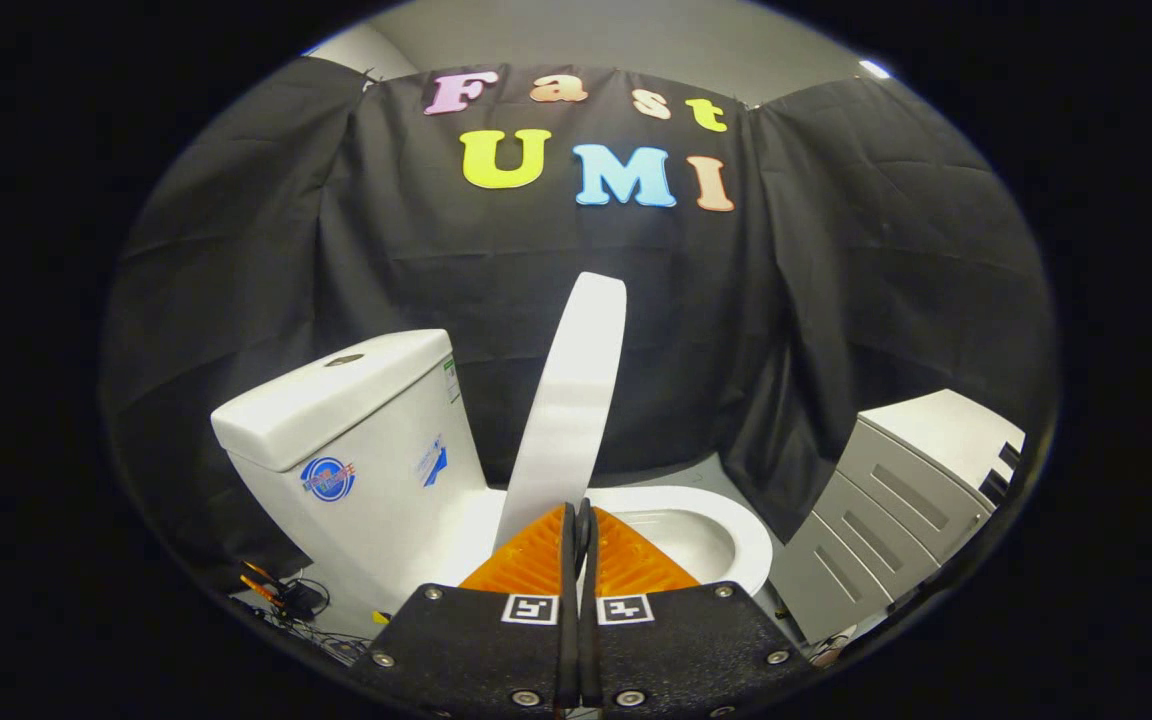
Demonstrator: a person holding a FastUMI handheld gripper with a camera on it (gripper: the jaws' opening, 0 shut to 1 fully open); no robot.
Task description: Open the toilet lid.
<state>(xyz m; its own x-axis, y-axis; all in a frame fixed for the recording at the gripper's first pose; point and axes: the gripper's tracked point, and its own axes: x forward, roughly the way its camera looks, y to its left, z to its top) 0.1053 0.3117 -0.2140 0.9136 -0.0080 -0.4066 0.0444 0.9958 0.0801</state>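
The toilet lid stands raised, edge-on, just ahead of the hand-held gripper, between cistern and open bowl; the fingers are closed together, apparently pinching the lid's lower edge; lifting looks nearly done; next, tip it back against the cistern and release.

Toilet lid raised, standing nearly upright, edge-on, just ahead of claw. Claw fingers pressed together at lid's lower edge; whether lid sits between them cannot be told. Cistern left of lid, behind bowl. Bowl rim right of lid and beyond fingers, bowl uncovered. Cabinet right of toilet, apart from it. Cables on floor, left of toilet base, below cistern. Cloth wall behind everything.
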